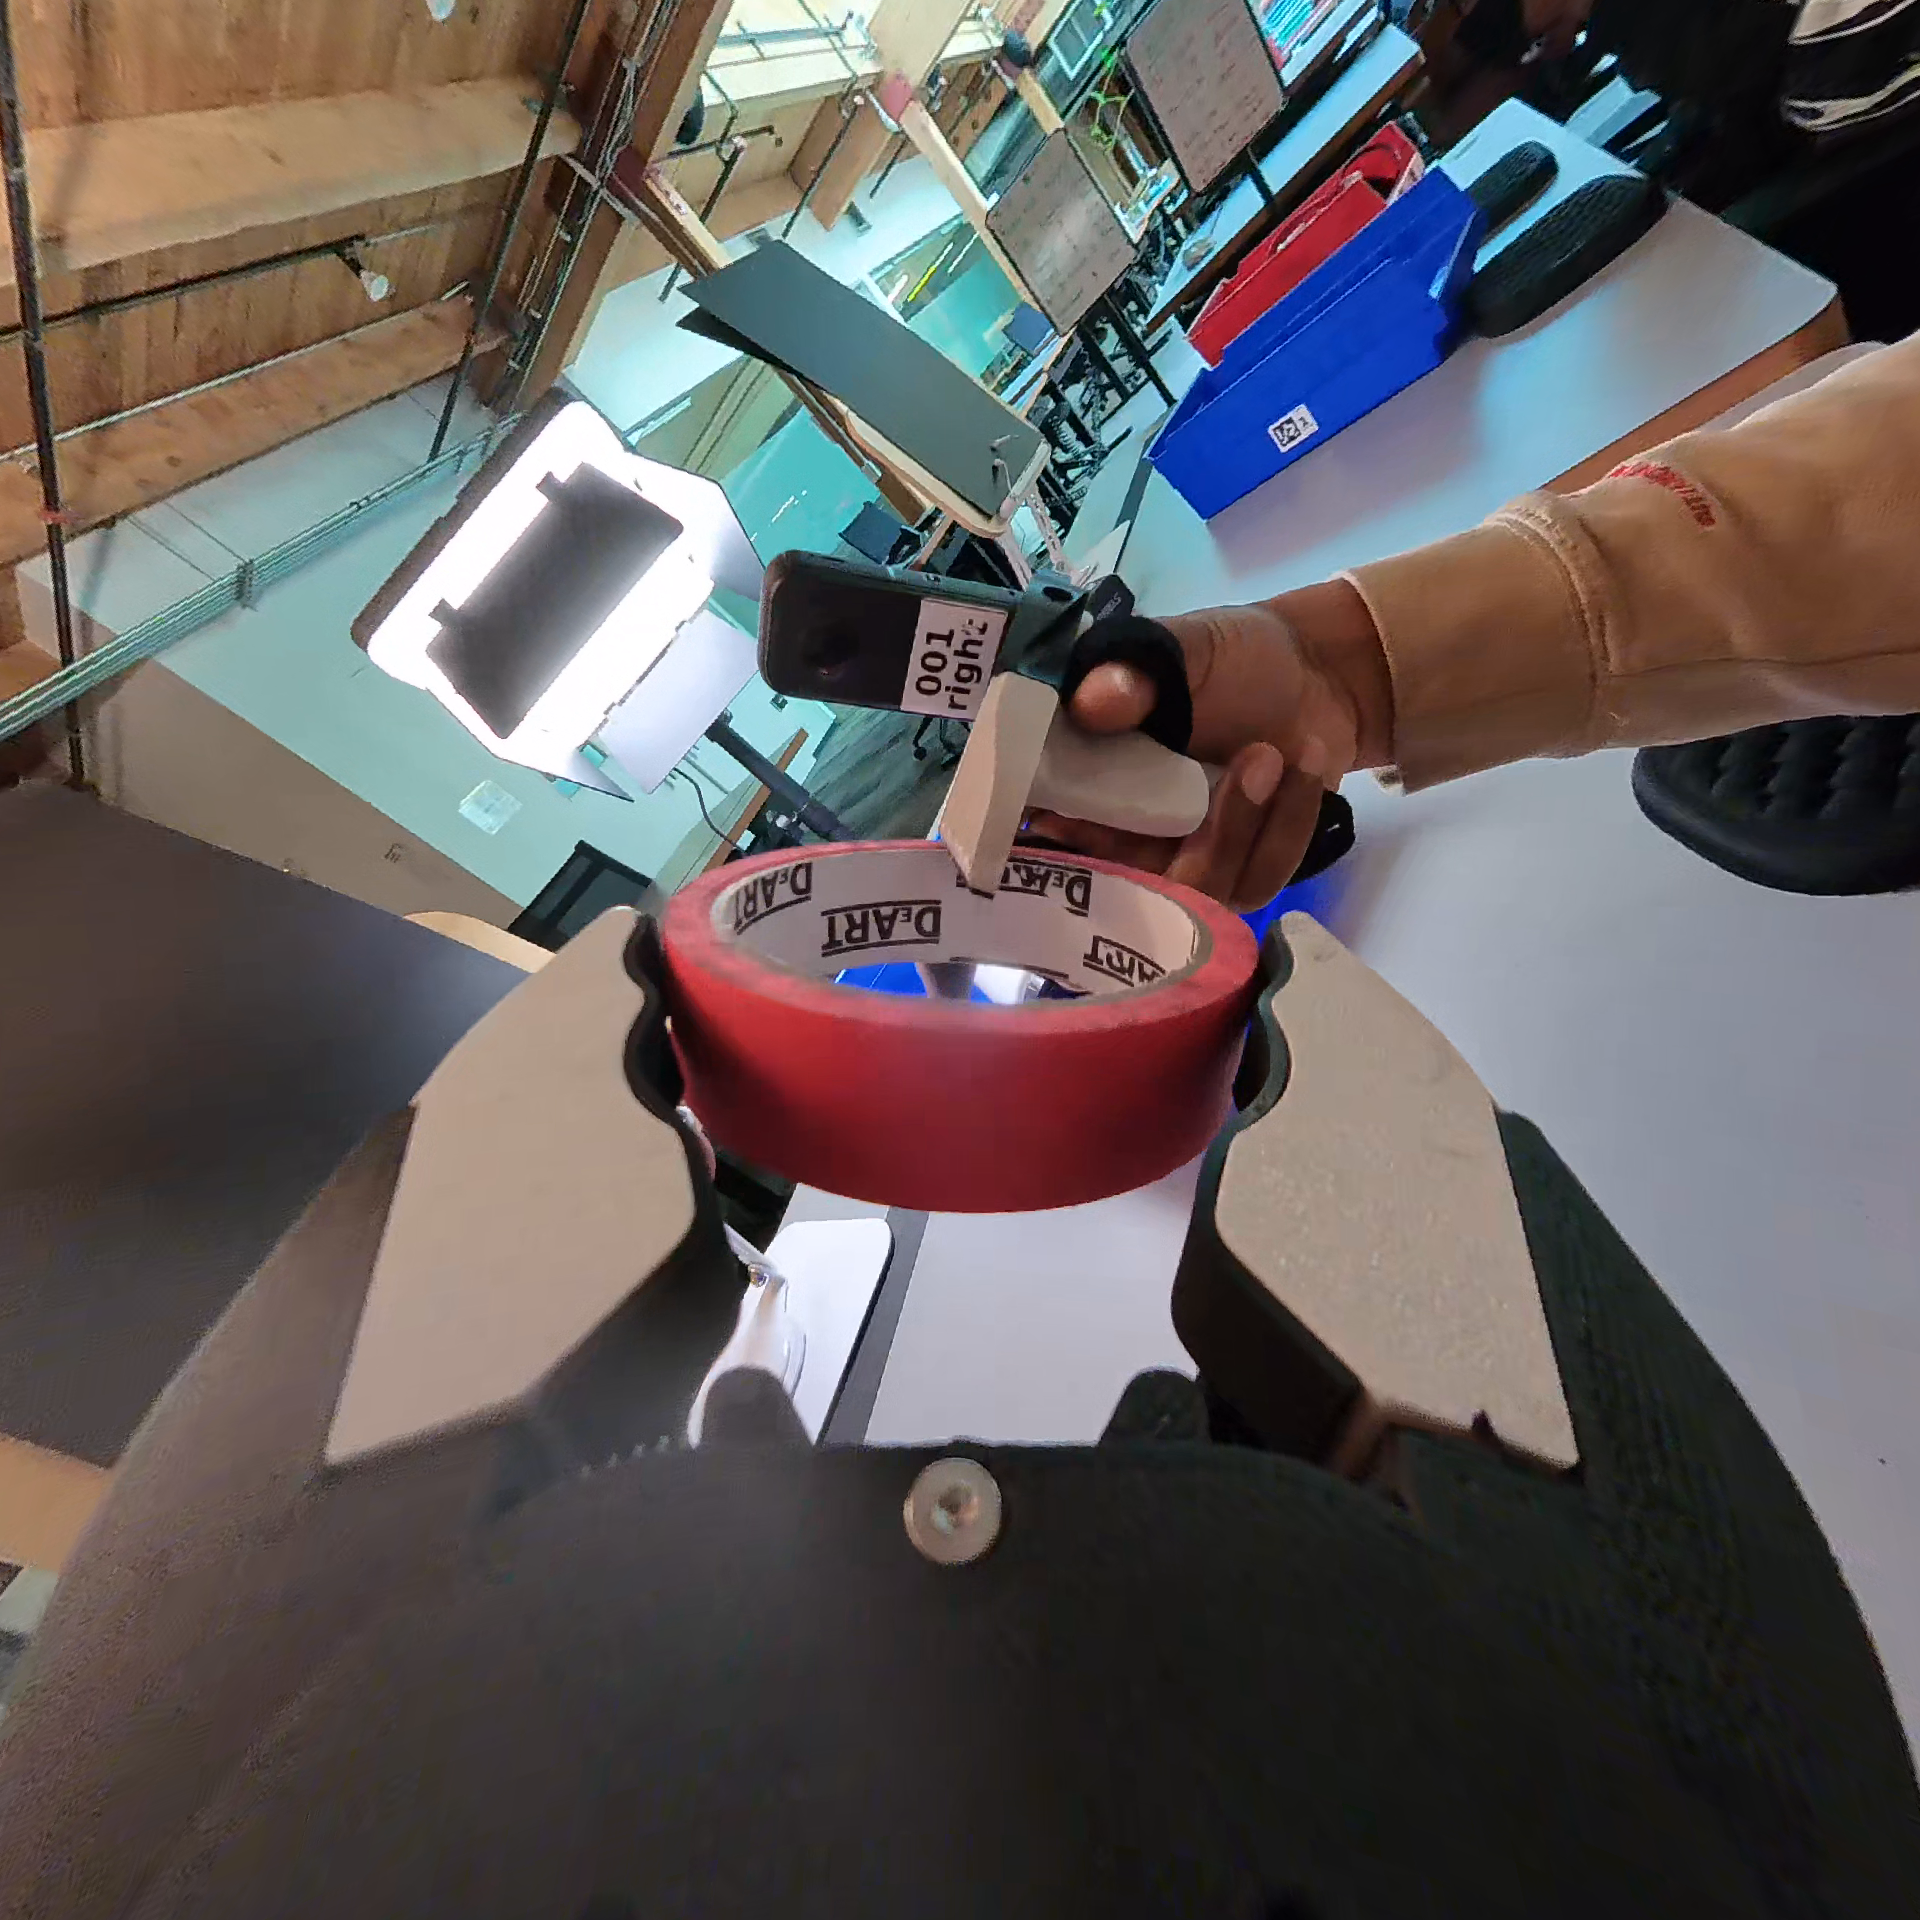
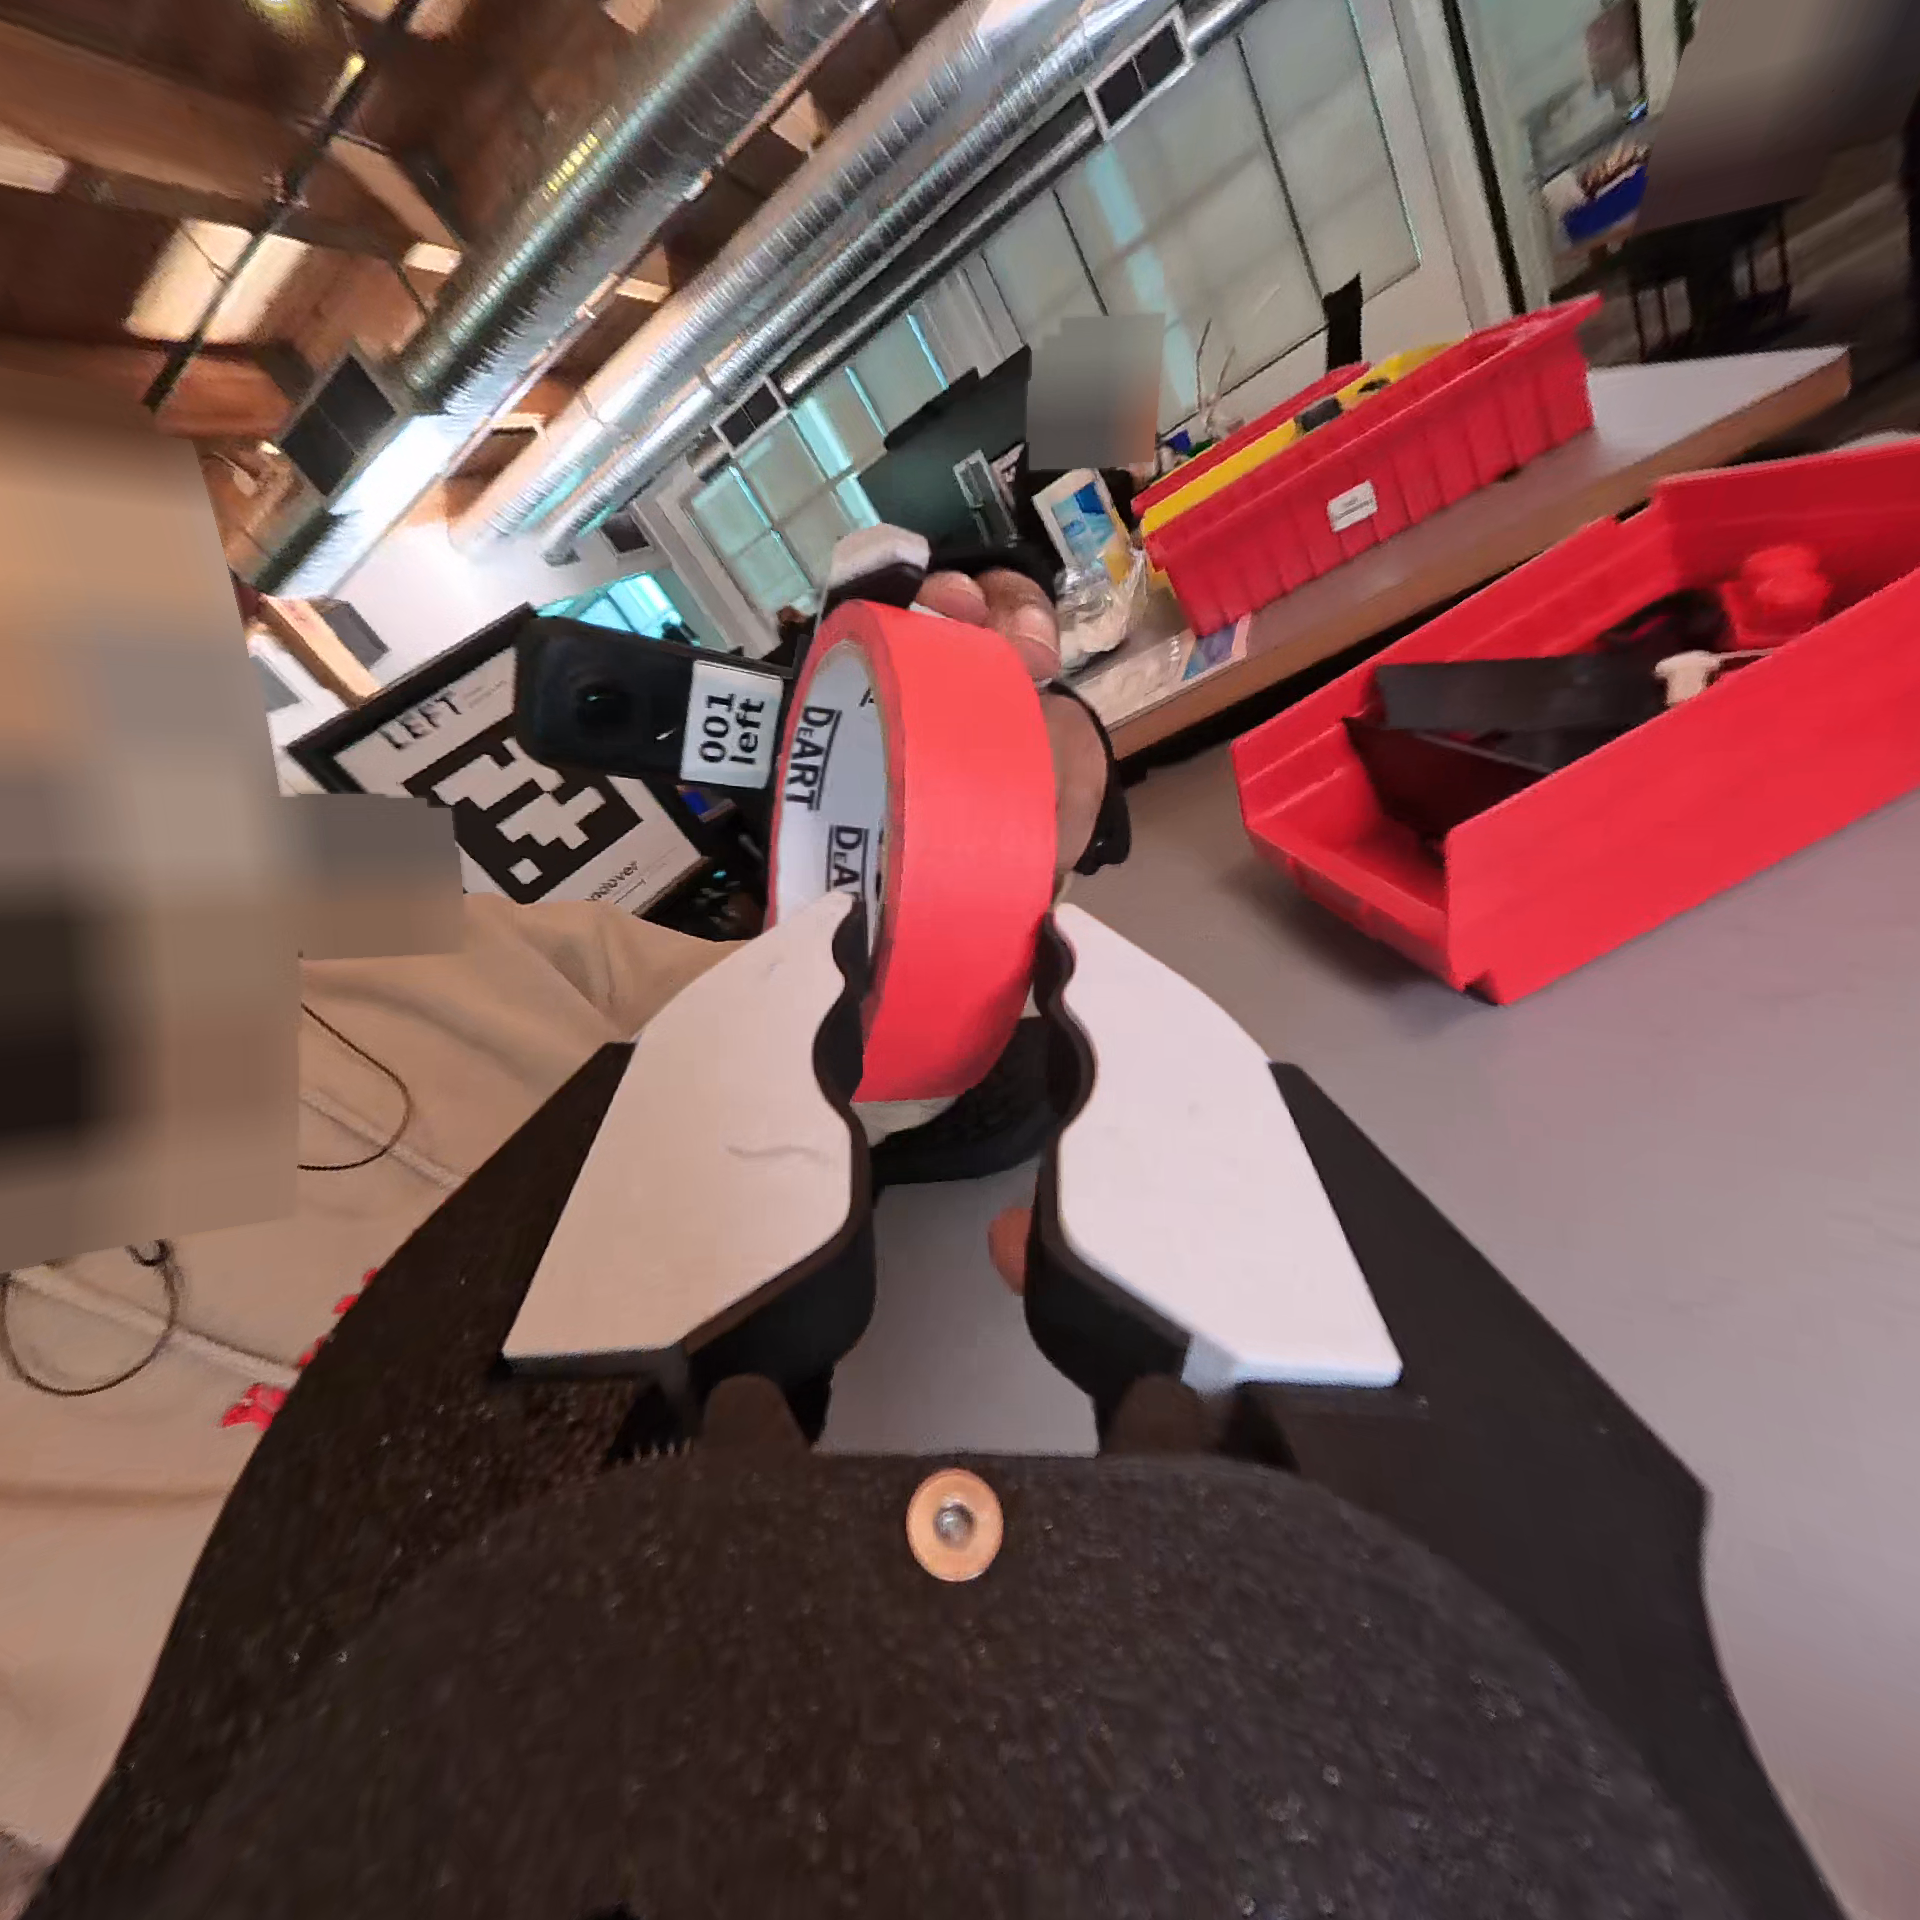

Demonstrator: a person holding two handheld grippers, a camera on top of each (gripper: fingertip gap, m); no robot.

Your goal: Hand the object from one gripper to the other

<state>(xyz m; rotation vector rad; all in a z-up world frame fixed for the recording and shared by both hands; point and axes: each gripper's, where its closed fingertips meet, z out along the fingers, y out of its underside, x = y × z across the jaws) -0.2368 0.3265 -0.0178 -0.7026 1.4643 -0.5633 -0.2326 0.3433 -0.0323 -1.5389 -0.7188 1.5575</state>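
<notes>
Left claw (image 1: 961, 1023) clamped across the outer sides of a red tape roll (image 1: 961, 1081), one pad on each flank, hole facing up and away toward the far rim. Just beyond the roll, right claw (image 1: 977, 862) reaching in from the far side, one white finger (image 1: 987, 779) dipped inside the far rim against the cardboard core, the other hidden behind the wall. Hand (image 1: 1236, 727) behind it on the grip, beige sleeve (image 1: 1621, 582) trailing off to the right. Blue bin (image 1: 1340, 343) well beyond, on a white table (image 1: 1662, 1039). From the right wrist: right claw (image 2: 951, 982) straddling the near wall of the tape roll (image 2: 935, 831), left finger (image 2: 748, 1122) inside the ring, right finger (image 2: 1195, 1174) outside on the red face. Pads near the wall, contact on both sides too fine to confirm, so closed or not cannot be told here. Beyond the roll, part of the left claw and its hand (image 2: 997, 608) at the top edge. Red bin (image 2: 1558, 790) off to the right on the table (image 2: 1558, 1247). Handover judged at the transfer point: giver gripping, receiver in place around the wall. Next, likely: close firmly on the wall, confirm hold, only then loosen the left pads and draw apart without tilting the roll.
</notes>
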